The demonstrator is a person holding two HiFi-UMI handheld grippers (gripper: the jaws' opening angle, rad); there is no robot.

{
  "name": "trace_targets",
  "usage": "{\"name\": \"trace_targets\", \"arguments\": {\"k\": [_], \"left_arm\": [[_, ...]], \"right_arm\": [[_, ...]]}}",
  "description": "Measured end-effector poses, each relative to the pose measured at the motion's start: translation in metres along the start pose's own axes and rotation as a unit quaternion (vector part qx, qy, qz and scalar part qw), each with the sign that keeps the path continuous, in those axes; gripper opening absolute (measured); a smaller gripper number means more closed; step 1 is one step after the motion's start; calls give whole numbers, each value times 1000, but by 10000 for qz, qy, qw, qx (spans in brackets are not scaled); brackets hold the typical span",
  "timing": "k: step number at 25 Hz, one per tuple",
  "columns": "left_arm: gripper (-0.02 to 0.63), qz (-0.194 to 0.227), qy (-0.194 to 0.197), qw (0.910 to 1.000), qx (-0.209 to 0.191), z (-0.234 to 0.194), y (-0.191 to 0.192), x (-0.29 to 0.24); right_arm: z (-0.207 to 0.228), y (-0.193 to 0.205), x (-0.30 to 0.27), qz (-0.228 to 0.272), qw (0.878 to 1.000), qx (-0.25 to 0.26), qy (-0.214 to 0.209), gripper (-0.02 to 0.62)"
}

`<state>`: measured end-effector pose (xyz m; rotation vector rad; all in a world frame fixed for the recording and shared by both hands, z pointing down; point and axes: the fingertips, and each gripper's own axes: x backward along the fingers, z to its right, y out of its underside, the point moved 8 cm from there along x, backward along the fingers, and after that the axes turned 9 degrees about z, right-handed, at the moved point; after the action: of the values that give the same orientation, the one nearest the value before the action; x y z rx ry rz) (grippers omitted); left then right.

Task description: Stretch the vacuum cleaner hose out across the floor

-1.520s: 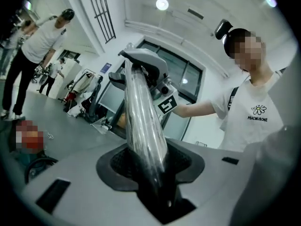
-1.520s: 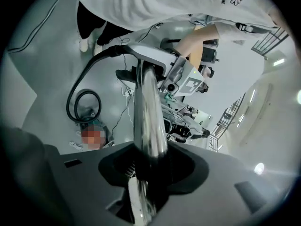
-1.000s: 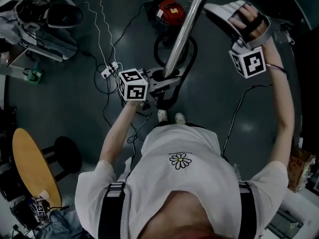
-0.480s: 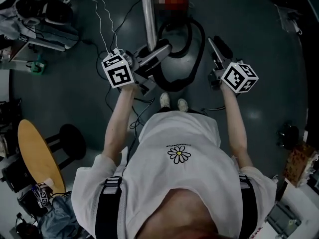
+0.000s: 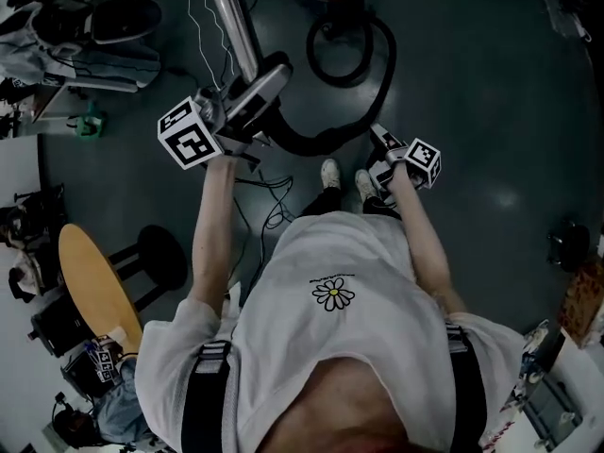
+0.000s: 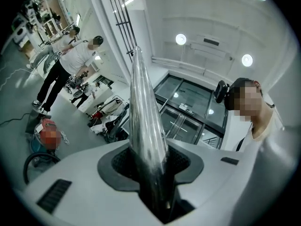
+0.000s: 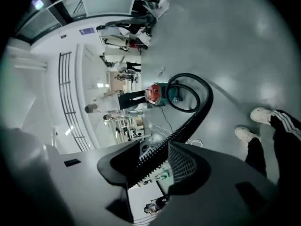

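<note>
left gripper [image 6: 149, 160]: fingers clamped on the shiny metal tube [image 6: 141, 107], which sticks straight out past the fingertips. right gripper [image 7: 153, 163]: fingers apart, the black ribbed hose [image 7: 189, 122] running between them close along one finger, with a gap showing beside it. beyond the right fingertips the hose curls in a loop on the grey floor [image 7: 244, 55] and reaches the red vacuum cleaner [image 7: 153, 92], well away from both sets of fingers.
</note>
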<state>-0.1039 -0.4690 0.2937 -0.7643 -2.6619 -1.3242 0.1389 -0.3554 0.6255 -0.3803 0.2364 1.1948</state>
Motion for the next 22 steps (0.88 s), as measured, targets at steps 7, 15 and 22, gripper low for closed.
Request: {"name": "trace_targets", "arguments": {"k": [7, 15, 22], "left_arm": [[143, -187, 256, 9991, -292, 17, 1, -6], [143, -63, 561, 9966, -597, 28, -15, 5], [143, -80, 792, 9950, -611, 35, -21, 17]], "right_arm": [[24, 33, -25, -262, 9846, -1727, -59, 179], [-9, 61, -54, -543, 9448, -3053, -1056, 183], [-12, 83, -70, -1035, 9160, -3651, -1302, 183]]}}
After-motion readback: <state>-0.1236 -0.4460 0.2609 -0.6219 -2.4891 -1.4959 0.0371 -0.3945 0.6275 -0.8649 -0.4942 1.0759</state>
